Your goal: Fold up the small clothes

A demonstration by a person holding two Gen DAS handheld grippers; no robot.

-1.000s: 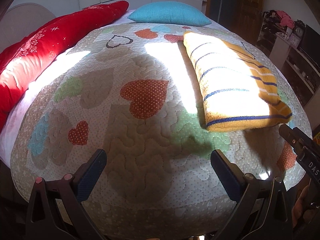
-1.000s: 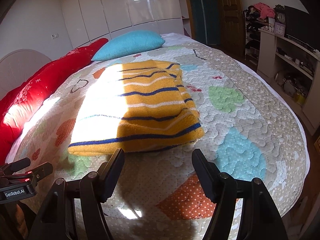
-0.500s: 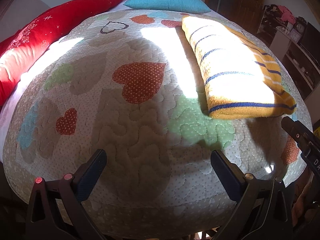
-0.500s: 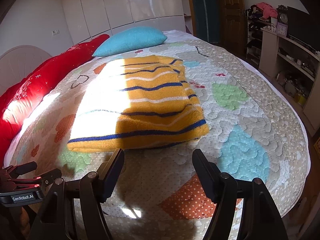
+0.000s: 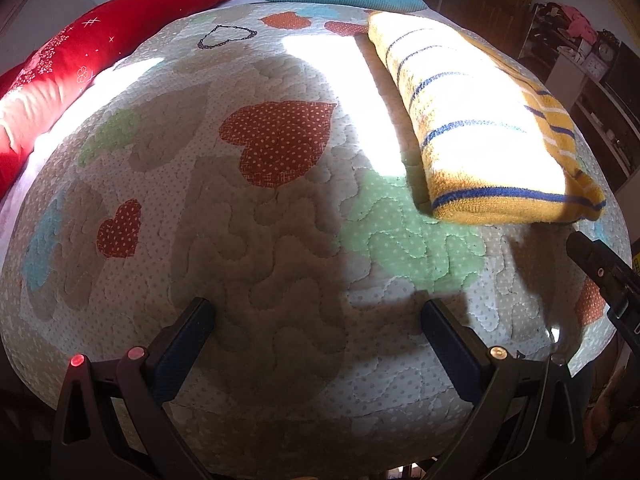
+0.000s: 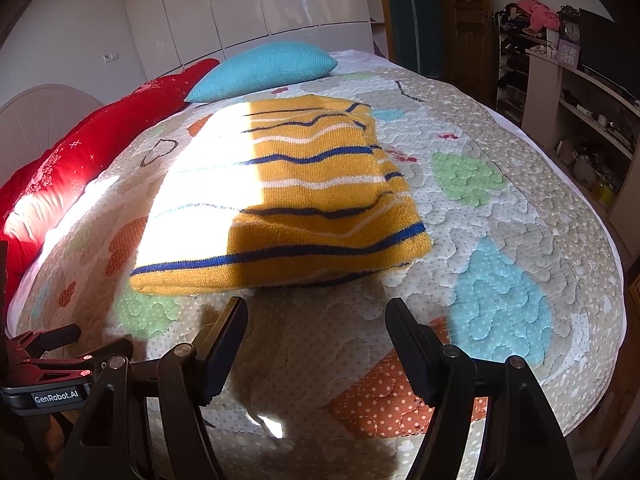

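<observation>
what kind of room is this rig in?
A home bedroom, most likely: a bed under a heart-patch quilt, a blue pillow at its head, glossy white wardrobe doors behind, cluttered shelves to the side.

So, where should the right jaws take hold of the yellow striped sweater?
Probably the near hem of the yellow striped sweater, coming from the bed's foot. That edge faces the open right gripper and stands slightly off the quilt.
</observation>
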